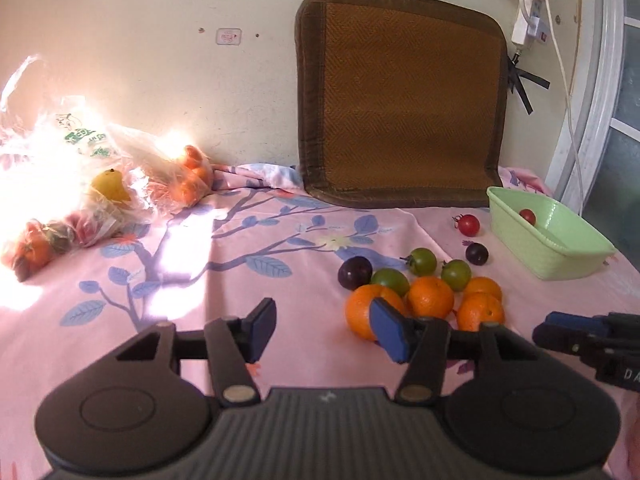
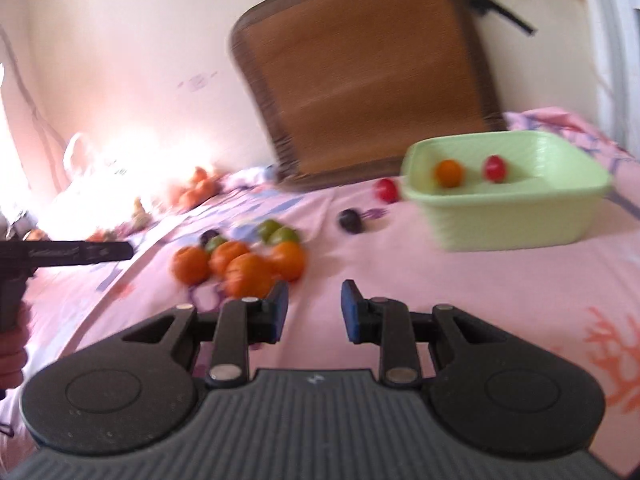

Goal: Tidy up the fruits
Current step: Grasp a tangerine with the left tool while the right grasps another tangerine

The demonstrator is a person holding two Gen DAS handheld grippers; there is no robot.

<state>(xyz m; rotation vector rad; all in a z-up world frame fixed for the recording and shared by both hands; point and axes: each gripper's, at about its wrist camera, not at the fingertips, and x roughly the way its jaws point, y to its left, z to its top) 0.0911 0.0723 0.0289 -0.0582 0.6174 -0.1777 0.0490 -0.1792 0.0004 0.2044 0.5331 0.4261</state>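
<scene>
A pile of oranges lies on the pink cloth with green tomatoes and dark plums behind it. A red tomato sits next to the green basket, which holds a red tomato. In the right wrist view the basket holds an orange and a red tomato. My left gripper is open and empty, just left of the pile. My right gripper is open and empty, near the pile. It also shows in the left wrist view.
A brown woven mat leans on the wall behind the fruit. Plastic bags of fruit lie at the far left in bright glare. A power strip and cable hang on the wall at right. The right wrist view is blurred.
</scene>
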